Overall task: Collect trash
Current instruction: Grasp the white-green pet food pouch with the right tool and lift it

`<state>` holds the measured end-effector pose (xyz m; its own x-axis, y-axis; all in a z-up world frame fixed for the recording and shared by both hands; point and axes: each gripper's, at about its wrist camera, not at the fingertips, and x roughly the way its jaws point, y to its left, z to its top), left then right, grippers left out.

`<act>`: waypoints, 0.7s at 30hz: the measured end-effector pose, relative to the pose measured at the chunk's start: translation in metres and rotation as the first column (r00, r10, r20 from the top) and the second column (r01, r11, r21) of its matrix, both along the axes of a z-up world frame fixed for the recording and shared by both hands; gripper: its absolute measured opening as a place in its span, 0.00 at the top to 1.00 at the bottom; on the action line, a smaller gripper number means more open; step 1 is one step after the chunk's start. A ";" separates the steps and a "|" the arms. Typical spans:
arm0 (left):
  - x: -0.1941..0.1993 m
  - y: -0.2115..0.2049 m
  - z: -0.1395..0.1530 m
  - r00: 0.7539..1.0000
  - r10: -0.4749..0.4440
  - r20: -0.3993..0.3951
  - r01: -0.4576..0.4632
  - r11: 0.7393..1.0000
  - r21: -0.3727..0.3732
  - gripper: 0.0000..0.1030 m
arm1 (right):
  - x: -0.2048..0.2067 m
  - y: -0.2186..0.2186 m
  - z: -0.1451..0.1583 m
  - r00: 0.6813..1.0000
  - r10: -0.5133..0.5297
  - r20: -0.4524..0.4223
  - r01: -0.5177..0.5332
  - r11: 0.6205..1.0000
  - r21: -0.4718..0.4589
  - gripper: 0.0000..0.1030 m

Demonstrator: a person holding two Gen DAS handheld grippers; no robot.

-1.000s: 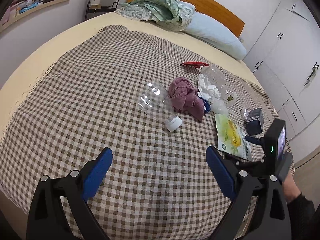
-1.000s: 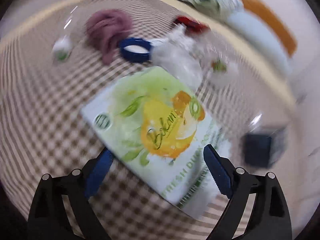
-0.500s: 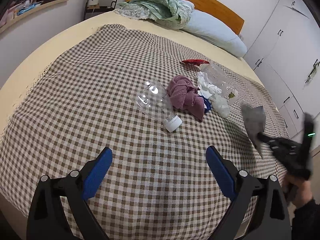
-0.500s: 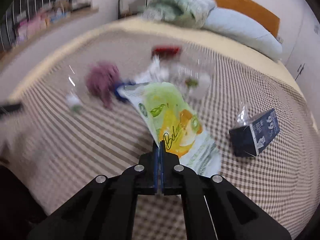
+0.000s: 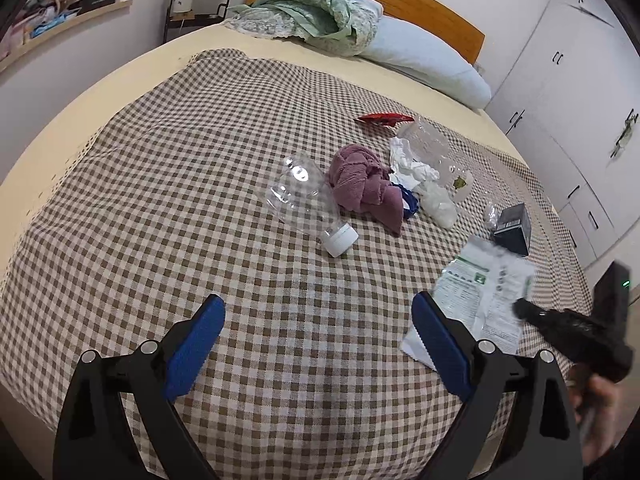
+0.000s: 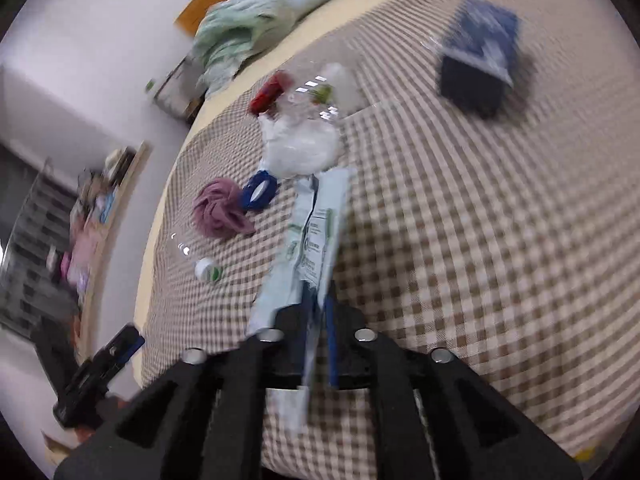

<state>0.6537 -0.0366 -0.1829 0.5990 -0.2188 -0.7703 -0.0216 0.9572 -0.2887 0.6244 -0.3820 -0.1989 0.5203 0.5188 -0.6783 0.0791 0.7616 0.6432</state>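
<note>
We hold 2 grippers over a bed covered with a brown-and-white checked cloth (image 5: pixel 160 200). The left gripper (image 5: pixel 318 330) hangs near the bed's close edge with its blue pads spread wide and nothing between them. The right gripper (image 6: pixel 318 312), at the near right, has the white wet-wipe packet (image 5: pixel 484 300) between its pads; its jaws have just been opening a little and now stand narrowly apart, the packet running through the slim gap, printed back side up. Whether the pads press on it we cannot tell through the blur. The packet is lifted off the cloth at the bed's near right side.

The other trash lies mid-bed: a clear plastic bottle (image 5: pixel 308 204) with a white cap, a crumpled maroon cloth (image 5: pixel 364 184) just right of it, a blue ring (image 5: pixel 410 200), white tissue (image 5: pixel 412 164), a second clear bottle (image 5: pixel 428 144), a red wrapper (image 5: pixel 384 119) farther off, and a dark box (image 5: pixel 514 230) at right. A pillow (image 5: pixel 424 66) lies at the headboard.
</note>
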 end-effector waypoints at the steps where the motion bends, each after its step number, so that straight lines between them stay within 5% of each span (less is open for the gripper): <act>1: 0.000 0.001 0.000 1.000 0.002 0.000 -0.002 1.000 0.002 0.11 | -0.002 0.000 -0.008 1.000 -0.015 0.011 0.014 0.997 0.071 0.60; 2: 0.001 0.003 0.000 1.000 0.007 -0.002 -0.007 1.000 0.000 0.11 | -0.005 0.002 -0.013 0.999 -0.037 0.019 0.035 0.994 0.106 0.45; 7: 0.003 0.005 -0.002 1.000 0.014 -0.009 -0.015 1.000 -0.012 0.11 | -0.012 0.024 -0.033 0.997 -0.071 0.029 0.064 0.979 0.193 0.51; 9: 0.003 0.003 -0.002 1.000 0.006 -0.006 -0.006 1.000 -0.004 0.11 | -0.007 0.031 -0.039 0.997 -0.076 0.022 0.072 0.986 0.148 0.82; 10: 0.003 0.003 -0.002 1.000 0.004 -0.005 -0.004 1.000 -0.001 0.11 | -0.007 0.040 -0.042 0.996 -0.084 0.018 0.082 0.993 0.089 0.89; 15: 0.003 0.005 -0.004 1.000 0.009 -0.007 -0.009 1.000 0.020 0.11 | -0.011 0.038 -0.036 0.983 -0.164 0.077 0.167 0.985 -0.043 0.98; 18: 0.002 0.003 -0.005 1.000 0.000 0.000 0.000 0.999 0.039 0.11 | -0.025 0.041 0.005 0.953 -0.218 0.209 0.267 0.931 -0.248 0.99; 21: 0.007 -0.007 -0.002 0.998 -0.056 0.041 0.055 0.998 0.034 0.11 | -0.038 0.029 0.027 0.913 -0.281 0.297 0.361 0.894 -0.264 0.99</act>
